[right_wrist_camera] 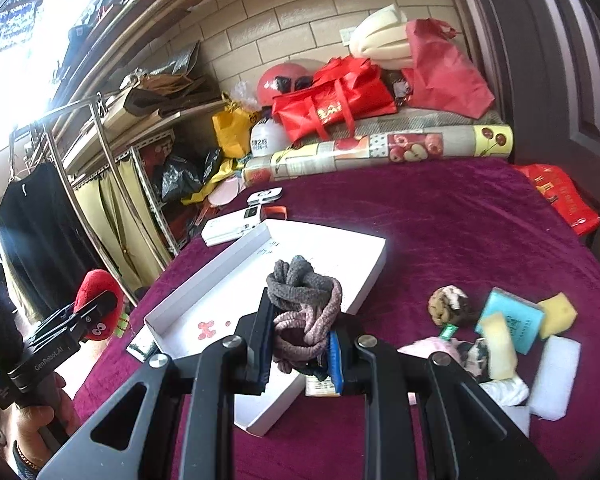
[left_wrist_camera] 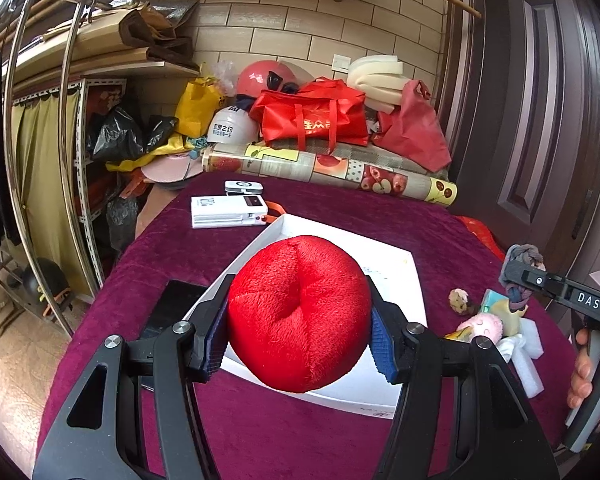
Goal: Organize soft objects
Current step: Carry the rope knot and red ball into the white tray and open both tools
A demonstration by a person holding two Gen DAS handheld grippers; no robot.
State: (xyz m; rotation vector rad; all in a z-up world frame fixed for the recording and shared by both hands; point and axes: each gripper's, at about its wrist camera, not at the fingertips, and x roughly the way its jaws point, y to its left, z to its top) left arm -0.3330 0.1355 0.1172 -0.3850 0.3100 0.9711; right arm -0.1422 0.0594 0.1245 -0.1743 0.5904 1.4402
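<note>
My left gripper (left_wrist_camera: 300, 336) is shut on a round red plush toy (left_wrist_camera: 300, 312) and holds it above the white box (left_wrist_camera: 396, 276) on the purple cloth. My right gripper (right_wrist_camera: 300, 344) is shut on a knotted bundle of grey and pink soft cords (right_wrist_camera: 304, 312), above the same white box (right_wrist_camera: 332, 256). The right gripper and its bundle also show at the right edge of the left wrist view (left_wrist_camera: 520, 272). The red plush in the left gripper also shows at the left of the right wrist view (right_wrist_camera: 100, 304).
A heap of soft things lies right of the box: a brown pompom (right_wrist_camera: 448, 304), a blue sponge (right_wrist_camera: 512, 324), yellow sponges (right_wrist_camera: 556, 312), white foam (right_wrist_camera: 552, 376), a pink plush (left_wrist_camera: 480, 326). A white device (left_wrist_camera: 228, 210) and a black phone (left_wrist_camera: 172, 308) lie left of the box. Bags crowd the far edge.
</note>
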